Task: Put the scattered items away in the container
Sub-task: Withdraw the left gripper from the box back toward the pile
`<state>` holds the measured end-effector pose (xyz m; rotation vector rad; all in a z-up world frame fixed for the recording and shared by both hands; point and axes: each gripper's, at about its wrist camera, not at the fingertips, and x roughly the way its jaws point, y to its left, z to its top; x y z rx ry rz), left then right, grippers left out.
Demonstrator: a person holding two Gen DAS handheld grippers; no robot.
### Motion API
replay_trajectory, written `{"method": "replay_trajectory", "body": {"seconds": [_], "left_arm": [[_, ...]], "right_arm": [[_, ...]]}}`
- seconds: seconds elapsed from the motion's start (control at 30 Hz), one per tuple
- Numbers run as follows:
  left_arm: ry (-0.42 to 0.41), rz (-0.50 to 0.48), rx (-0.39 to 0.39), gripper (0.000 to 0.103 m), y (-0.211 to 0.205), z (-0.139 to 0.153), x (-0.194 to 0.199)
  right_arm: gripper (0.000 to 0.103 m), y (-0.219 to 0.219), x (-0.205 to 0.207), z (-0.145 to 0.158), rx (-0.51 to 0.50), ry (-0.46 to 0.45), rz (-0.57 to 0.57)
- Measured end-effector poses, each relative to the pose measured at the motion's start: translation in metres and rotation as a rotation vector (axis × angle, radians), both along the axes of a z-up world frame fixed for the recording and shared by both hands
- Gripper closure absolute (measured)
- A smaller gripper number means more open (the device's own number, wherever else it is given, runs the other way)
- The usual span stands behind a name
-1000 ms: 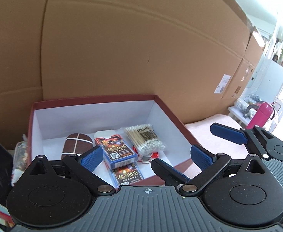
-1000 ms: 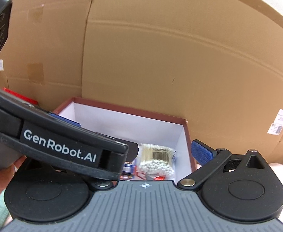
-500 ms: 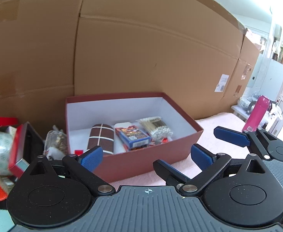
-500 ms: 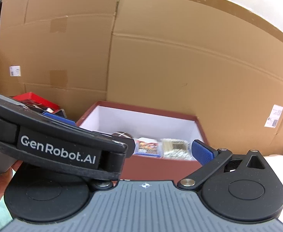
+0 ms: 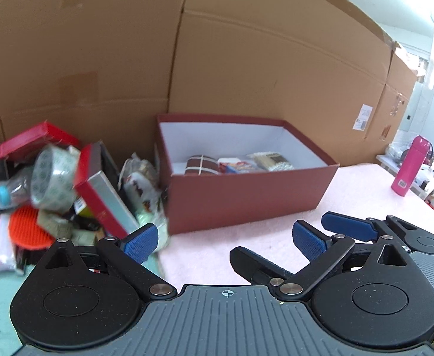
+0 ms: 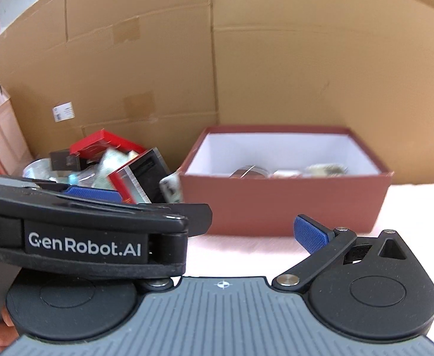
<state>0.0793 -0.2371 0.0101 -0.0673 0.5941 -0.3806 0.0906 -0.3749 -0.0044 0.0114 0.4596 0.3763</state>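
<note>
- The left hand-held gripper [image 5: 226,241] has its jaws apart and empty; the right hand-held gripper [image 5: 332,228], close beside it, looks spread and empty too.
- Far across the pink worktop [image 5: 353,195] sits the maroon box [image 5: 246,195], already holding a few items.
- Left of the box lies the clutter pile: the tape roll [image 5: 54,181] looks light, stiff and slick, best pinched across its rim; the red-edged box [image 5: 104,198] is best taken across its thin sides.

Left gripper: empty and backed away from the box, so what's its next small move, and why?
Probably swing the left gripper left toward the pile beside the red box. Its jaws stand open and hold nothing, the box has room, and the tape roll sits on top, easy to reach.
</note>
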Motion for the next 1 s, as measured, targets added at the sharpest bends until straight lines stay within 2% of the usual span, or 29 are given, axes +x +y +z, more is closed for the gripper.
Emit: {"method": "replay_trajectory", "body": {"seconds": [0.27, 0.4, 0.63, 1.0], "left_arm": [[0.046, 0.053, -0.028, 0.001, 0.042, -0.022, -0.017], [0.034, 0.08, -0.021, 0.001, 0.061, -0.029, -0.027], [0.062, 0.095, -0.031, 0.001, 0.085, -0.041, -0.037], [0.124, 0.135, -0.058, 0.003, 0.114, -0.059, -0.02]], "right_arm": [[0.0, 0.043, -0.023, -0.023, -0.023, 0.021, 0.053], [0.0, 0.063, -0.031, -0.031, -0.017, 0.036, 0.087], [0.0, 0.089, -0.035, -0.046, -0.02, 0.06, 0.132], [0.0, 0.118, -0.022, -0.059, -0.035, 0.066, 0.167]]}}
